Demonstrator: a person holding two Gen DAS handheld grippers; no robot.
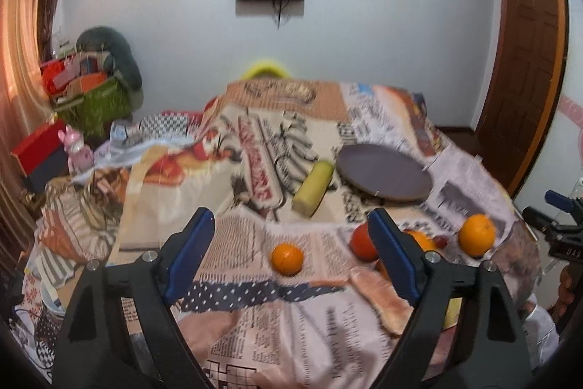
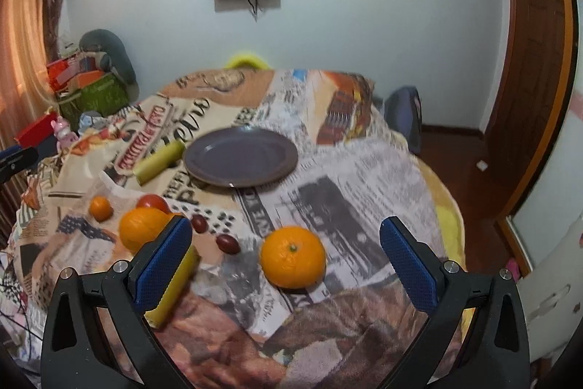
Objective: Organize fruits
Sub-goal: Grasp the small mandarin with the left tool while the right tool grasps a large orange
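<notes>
A grey-purple plate (image 1: 382, 172) (image 2: 240, 157) lies at mid-table with a yellow-green stick-shaped fruit (image 1: 313, 188) (image 2: 158, 161) beside its left rim. My left gripper (image 1: 290, 214) is open above a small orange (image 1: 287, 259) (image 2: 101, 208), not touching it. A red tomato-like fruit (image 1: 360, 241) (image 2: 153, 201) and a second orange (image 2: 140, 232) sit to the right of the small orange. My right gripper (image 2: 286, 223) hangs open over a large orange (image 2: 292, 256) (image 1: 476, 235). Two dark red grapes (image 2: 228, 243) lie left of it. Another yellow piece (image 2: 178, 287) is half hidden behind my right gripper's left finger.
The round table (image 2: 364, 170) wears a newspaper-print cloth. Left of it are a green basket (image 1: 94, 104), a red box (image 1: 36, 148) and a pink toy (image 1: 76, 148). A yellow chair back (image 1: 267, 70) stands behind and a wooden door (image 1: 528, 61) to the right.
</notes>
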